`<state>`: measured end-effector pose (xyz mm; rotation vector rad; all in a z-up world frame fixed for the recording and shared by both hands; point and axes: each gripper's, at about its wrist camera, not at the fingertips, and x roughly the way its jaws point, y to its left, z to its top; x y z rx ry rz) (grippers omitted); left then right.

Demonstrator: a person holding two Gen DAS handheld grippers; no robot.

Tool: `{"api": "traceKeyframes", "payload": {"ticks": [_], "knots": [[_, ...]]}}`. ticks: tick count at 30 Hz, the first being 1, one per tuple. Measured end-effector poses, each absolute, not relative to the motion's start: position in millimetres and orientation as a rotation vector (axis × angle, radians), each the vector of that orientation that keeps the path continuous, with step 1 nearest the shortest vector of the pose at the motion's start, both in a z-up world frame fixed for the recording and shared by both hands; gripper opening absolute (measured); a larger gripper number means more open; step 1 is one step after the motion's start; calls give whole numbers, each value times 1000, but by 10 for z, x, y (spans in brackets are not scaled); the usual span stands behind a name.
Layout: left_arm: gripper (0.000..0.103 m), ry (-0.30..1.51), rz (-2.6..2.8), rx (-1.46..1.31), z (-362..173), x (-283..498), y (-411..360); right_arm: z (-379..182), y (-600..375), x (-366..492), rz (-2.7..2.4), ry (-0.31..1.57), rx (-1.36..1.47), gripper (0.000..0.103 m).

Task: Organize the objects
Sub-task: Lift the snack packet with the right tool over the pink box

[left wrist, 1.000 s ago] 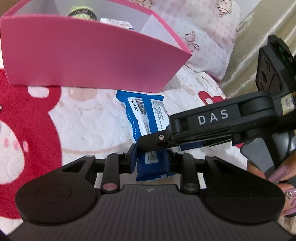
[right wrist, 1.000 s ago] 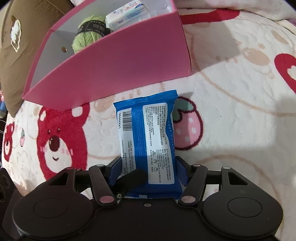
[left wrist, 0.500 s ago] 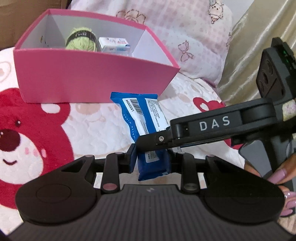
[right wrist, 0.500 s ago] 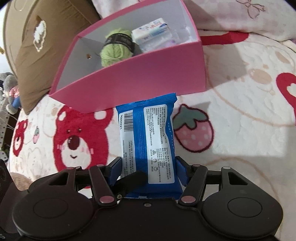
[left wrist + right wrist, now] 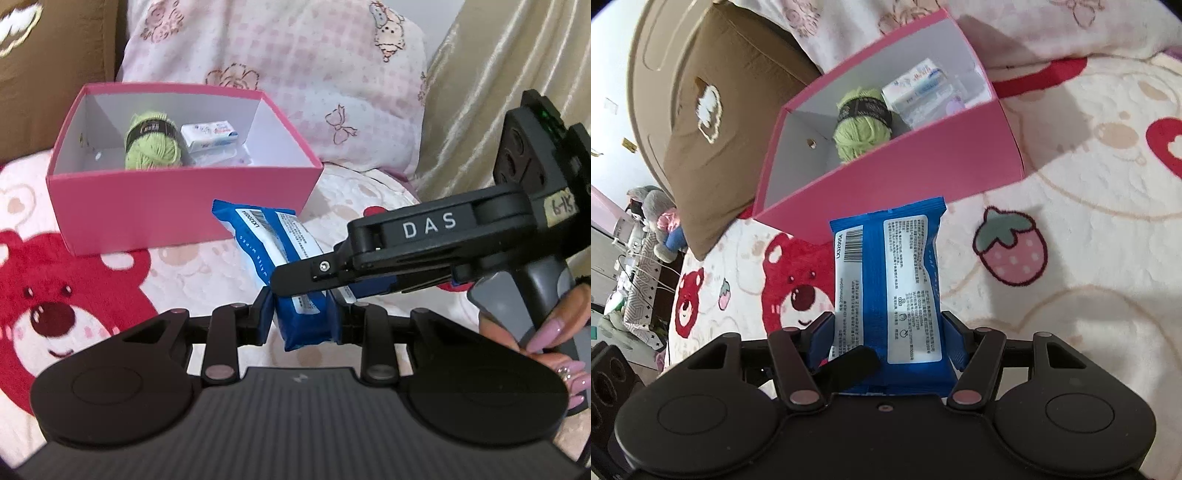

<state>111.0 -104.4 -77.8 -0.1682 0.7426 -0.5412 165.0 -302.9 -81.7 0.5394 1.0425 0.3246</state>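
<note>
A blue wipes pack (image 5: pixel 886 273) with a white label and barcode hangs in the air above the blanket, just short of the pink box (image 5: pixel 923 158). My right gripper (image 5: pixel 888 343) is shut across its width at the near end. My left gripper (image 5: pixel 304 314) is shut on the same pack (image 5: pixel 266 236) across its thin side. The right gripper's black fingers (image 5: pixel 295 277) cross over the pack from the right, and a person's hand (image 5: pixel 546 332) holds its grip. Inside the box lie a green yarn ball (image 5: pixel 151 147) and a white tissue pack (image 5: pixel 208 134).
A pale blanket (image 5: pixel 1071 184) printed with red bears and a strawberry (image 5: pixel 1010 251) covers the surface. A brown cardboard box (image 5: pixel 713 147) stands left of the pink box. A pink patterned pillow (image 5: pixel 295 74) lies behind it, with a beige curtain (image 5: pixel 498 74) at the right.
Both grippers have risen with the blue pack held between them. The pink box now sits lower in both views, and its inside with the yarn and tissue pack shows.
</note>
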Motion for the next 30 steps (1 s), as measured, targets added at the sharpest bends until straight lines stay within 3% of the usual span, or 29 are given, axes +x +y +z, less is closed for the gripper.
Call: {"api": "traceKeyframes", "payload": {"ticks": [30], "knots": [[28,636,-580,-221,290,813,-479,237,-2622,1235,374,815,529,67]]}}
